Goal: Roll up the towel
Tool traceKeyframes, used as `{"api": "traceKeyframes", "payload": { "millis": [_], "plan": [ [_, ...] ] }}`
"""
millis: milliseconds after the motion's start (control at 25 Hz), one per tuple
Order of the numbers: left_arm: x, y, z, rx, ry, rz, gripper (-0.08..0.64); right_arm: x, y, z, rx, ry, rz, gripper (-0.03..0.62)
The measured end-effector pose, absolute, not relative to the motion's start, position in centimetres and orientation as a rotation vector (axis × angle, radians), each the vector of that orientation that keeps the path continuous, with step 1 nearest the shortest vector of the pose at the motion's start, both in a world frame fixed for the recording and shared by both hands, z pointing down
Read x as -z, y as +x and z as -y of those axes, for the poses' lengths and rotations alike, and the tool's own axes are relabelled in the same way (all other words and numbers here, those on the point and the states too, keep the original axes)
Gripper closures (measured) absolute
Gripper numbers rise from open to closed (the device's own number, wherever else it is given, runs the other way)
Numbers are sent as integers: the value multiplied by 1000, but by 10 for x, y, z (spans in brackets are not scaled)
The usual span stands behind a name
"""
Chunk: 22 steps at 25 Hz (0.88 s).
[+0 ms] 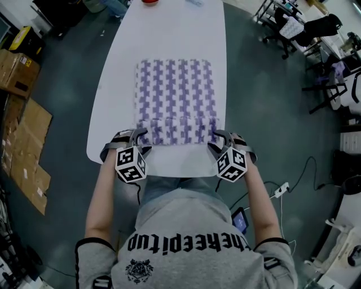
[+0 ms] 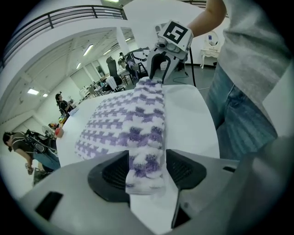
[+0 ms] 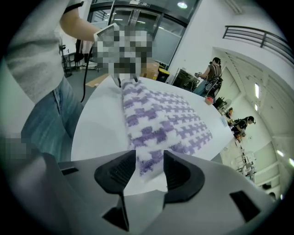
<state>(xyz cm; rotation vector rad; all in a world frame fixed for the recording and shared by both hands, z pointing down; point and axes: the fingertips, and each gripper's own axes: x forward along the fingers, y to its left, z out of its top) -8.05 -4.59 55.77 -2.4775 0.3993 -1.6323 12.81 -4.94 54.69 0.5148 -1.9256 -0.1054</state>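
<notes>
A white towel with a purple houndstooth pattern (image 1: 175, 90) lies flat on the white table (image 1: 169, 34). Its near edge is turned over into a short roll (image 1: 175, 131). My left gripper (image 1: 141, 136) is at the roll's left end and my right gripper (image 1: 216, 136) at its right end. In the left gripper view the roll's end (image 2: 146, 156) lies between the spread jaws of the left gripper (image 2: 147, 172), which do not squeeze it. In the right gripper view the towel's other end (image 3: 149, 156) sits the same way in the right gripper (image 3: 150, 170).
A red object (image 1: 149, 1) stands at the table's far end. Cardboard boxes (image 1: 22, 130) lie on the floor at the left, office chairs (image 1: 304, 28) stand at the right, and a power strip (image 1: 280, 190) with cable lies near my right side. People stand in the background (image 2: 18, 142).
</notes>
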Motion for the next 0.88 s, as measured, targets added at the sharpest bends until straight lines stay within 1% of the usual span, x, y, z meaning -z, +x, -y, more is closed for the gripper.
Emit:
{"api": "traceKeyframes", "payload": {
  "millis": [200, 880],
  "plan": [
    [-579, -94, 35, 1707, -2418, -409, 313, -569, 123, 37, 176, 427, 1854, 410],
    [-603, -102, 66, 1807, -2350, -419, 310, -597, 128, 75, 233, 423, 1765, 408]
  ]
}}
